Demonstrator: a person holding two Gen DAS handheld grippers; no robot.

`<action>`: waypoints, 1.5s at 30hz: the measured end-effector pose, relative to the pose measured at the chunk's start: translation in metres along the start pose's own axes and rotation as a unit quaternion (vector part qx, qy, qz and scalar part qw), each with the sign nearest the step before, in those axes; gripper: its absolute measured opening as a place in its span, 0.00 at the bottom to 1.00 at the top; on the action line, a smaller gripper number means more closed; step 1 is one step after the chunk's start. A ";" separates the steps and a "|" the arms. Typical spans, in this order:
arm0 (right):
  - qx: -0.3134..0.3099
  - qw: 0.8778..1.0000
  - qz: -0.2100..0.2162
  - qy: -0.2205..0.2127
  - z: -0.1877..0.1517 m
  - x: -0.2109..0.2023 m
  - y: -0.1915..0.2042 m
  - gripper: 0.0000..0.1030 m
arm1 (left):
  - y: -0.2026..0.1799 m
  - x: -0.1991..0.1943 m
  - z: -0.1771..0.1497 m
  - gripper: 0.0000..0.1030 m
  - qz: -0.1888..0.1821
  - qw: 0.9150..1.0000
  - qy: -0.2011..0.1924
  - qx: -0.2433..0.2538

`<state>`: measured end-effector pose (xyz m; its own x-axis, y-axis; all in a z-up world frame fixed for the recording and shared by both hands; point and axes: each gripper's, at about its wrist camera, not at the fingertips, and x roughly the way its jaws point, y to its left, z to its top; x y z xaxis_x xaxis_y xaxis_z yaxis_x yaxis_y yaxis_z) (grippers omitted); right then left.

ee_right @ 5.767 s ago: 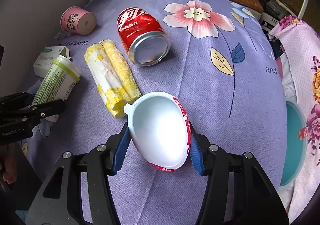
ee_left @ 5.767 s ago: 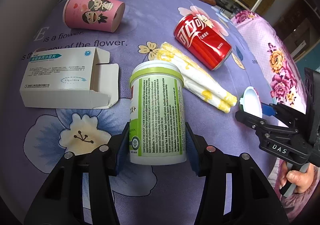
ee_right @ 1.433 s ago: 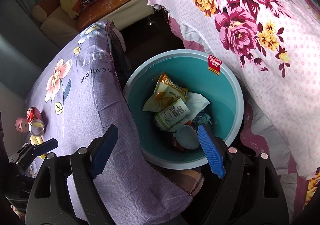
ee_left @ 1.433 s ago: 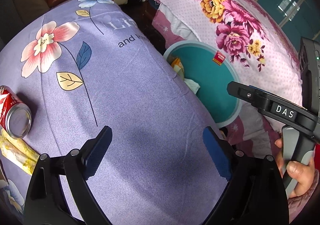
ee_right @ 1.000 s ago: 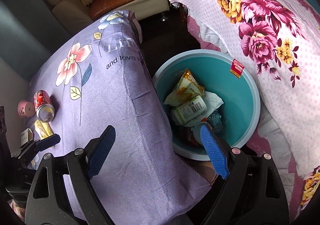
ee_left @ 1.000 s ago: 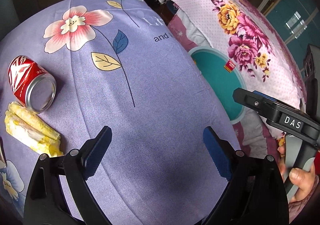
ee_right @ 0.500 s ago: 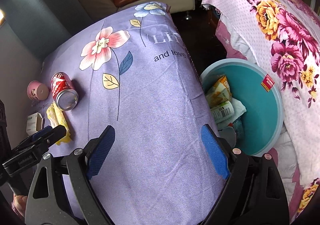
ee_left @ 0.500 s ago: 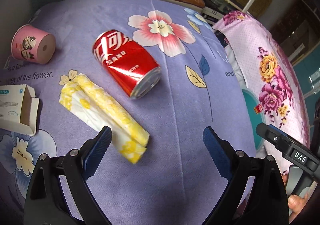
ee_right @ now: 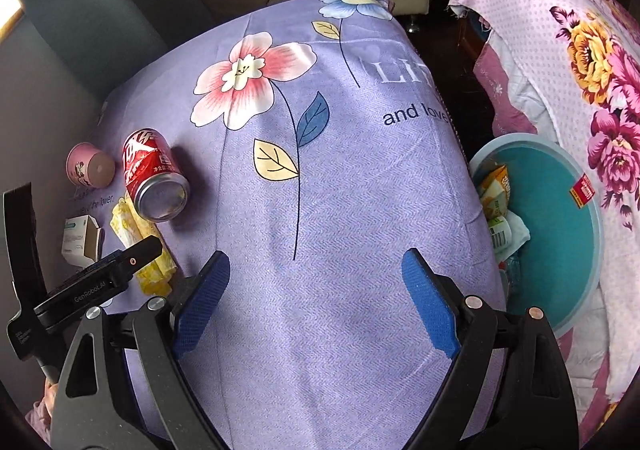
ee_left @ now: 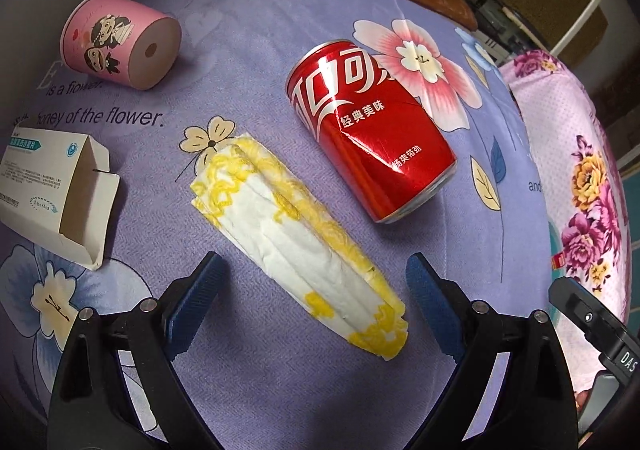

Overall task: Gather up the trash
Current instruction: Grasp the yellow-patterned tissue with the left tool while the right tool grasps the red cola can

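my left gripper point(ee_left: 312, 294), jaws wide and empty, hovers over the folded yellow-white wrapper point(ee_left: 298, 242); its long axis runs far-left to near-right, skewed across my fingers. my right gripper point(ee_right: 316, 300), also wide and empty, sits farther off.

Purple tablecloth point(ee_left: 256, 26): woven cloth, matt, fine herringbone texture w/ printed flowers. Red can point(ee_left: 370, 130) is glossy metal, dented; pink cup point(ee_left: 120, 44) and white box point(ee_left: 52, 190) look like matt paper/card, yellow-white pack point(ee_left: 296, 242) soft, crinkly. Gripper pads point(ee_right: 202, 304) rough blue on matt black plastic arms; teal bin point(ee_right: 560, 234) smooth plastic.
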<state>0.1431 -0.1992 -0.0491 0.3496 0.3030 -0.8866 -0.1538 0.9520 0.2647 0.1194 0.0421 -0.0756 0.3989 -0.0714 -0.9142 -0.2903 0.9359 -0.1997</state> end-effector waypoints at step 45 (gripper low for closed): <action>-0.153 0.983 0.065 0.078 0.067 0.075 0.121 0.62 | 0.060 -0.018 -0.004 0.74 -0.108 0.994 0.023 -0.003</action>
<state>0.2130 -0.0586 -0.0580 0.1654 0.3880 -0.9067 -0.4678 0.8402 0.2742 0.0915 0.0978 -0.0729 0.4121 -0.2869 -0.8648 -0.2072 0.8948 -0.3956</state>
